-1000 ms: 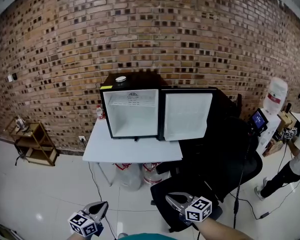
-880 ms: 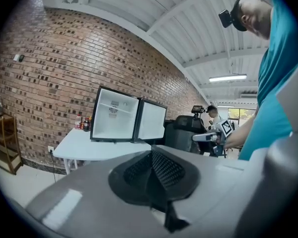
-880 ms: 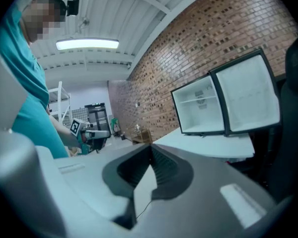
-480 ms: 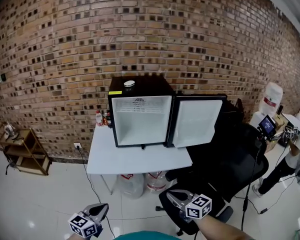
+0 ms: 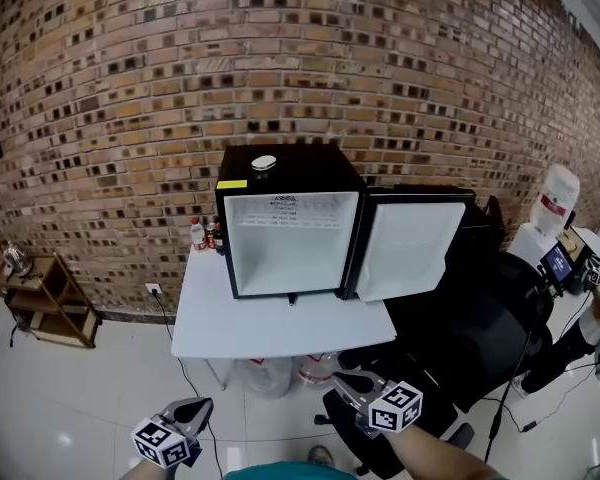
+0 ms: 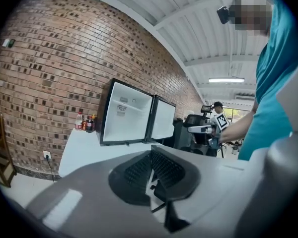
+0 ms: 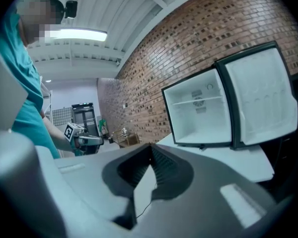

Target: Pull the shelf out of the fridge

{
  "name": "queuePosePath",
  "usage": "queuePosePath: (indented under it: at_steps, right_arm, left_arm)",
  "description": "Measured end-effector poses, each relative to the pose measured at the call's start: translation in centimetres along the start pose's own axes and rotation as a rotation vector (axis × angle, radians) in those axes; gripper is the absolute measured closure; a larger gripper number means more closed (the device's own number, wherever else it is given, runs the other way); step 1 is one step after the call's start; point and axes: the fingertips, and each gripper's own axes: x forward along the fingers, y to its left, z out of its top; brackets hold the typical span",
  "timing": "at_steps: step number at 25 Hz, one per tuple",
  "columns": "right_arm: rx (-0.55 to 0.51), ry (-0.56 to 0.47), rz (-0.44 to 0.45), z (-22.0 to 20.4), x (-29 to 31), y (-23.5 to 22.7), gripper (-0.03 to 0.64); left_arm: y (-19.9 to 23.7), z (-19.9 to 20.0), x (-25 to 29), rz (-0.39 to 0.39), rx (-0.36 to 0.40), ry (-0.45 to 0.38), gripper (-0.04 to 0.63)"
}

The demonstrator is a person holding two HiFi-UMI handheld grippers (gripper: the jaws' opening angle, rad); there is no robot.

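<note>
Brick wall (image 5: 300, 68), far. White table (image 5: 270, 323) against it. Black fridge (image 5: 290, 173) on the table, door (image 5: 410, 248) open to the right. It sits larger in frame than a second ago, so the person is closing in. Shelf (image 7: 197, 101): apparently seated high inside the fridge. Left gripper (image 5: 198, 408) and right gripper (image 5: 342, 379): near, well apart from the fridge, jaws closed on nothing.

I see a wall (image 5: 280, 58) of red-brown brick flecked with darker bricks, and against it a fridge (image 5: 310, 173) that is black outside and white inside, with a yellow sticker (image 5: 232, 184), on a white table (image 5: 270, 328). The chair (image 5: 470, 328) is black, the floor (image 5: 70, 398) glossy white, the rack (image 5: 42, 293) brown wood. The left gripper (image 5: 200, 406) and right gripper (image 5: 340, 380) are grey with black-and-white square markers, and my shirt (image 6: 275, 83) is teal.
</note>
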Motion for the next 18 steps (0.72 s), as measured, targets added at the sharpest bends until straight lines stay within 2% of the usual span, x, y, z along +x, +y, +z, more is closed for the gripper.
queuePosePath:
  at_steps: [10,14,18]
  right_arm:
    - [-0.034,0.009,0.149,2.3,3.6,-9.5,0.615]
    - [-0.02,0.023,0.161,2.3,4.8,-12.5,0.615]
    - [0.012,0.023,0.146,1.9,7.1,-14.3,0.615]
  left_arm:
    - [2.0,3.6,9.2,0.136,-0.005,-0.011,0.614]
    - [2.9,3.6,12.5,0.15,-0.033,0.014,0.614]
    - [5.8,2.9,14.6,0.146,-0.038,0.043,0.614]
